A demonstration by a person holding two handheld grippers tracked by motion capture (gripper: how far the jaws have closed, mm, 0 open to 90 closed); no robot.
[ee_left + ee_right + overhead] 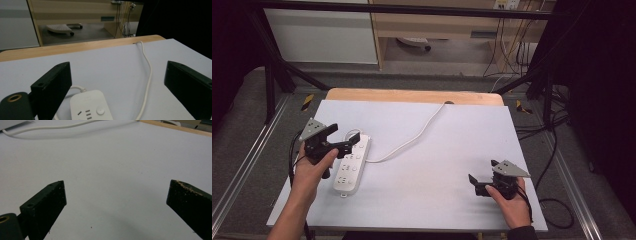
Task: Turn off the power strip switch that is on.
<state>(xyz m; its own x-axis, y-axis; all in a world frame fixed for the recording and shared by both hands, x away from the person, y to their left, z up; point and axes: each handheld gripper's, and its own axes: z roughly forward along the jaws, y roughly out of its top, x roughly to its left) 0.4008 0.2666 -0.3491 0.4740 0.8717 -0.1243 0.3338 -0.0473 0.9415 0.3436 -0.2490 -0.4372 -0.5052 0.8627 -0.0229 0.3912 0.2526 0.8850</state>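
A white power strip (352, 165) lies on the white table sheet at the left, its far end (90, 107) low in the left gripper view. Its white cable (412, 139) curves toward the table's back edge and runs along the top of the right gripper view (57, 127). My left gripper (345, 136) hovers open just above the strip's far end, jaws wide apart with nothing between them. My right gripper (481, 173) rests open near the front right of the table, its jaws wide over bare sheet.
The white sheet (447, 150) covers a wooden table whose edge (412, 95) shows at the back. Black frame bars (277, 75) and loose cables (557, 150) flank the table. A wooden cabinet (437, 25) stands behind.
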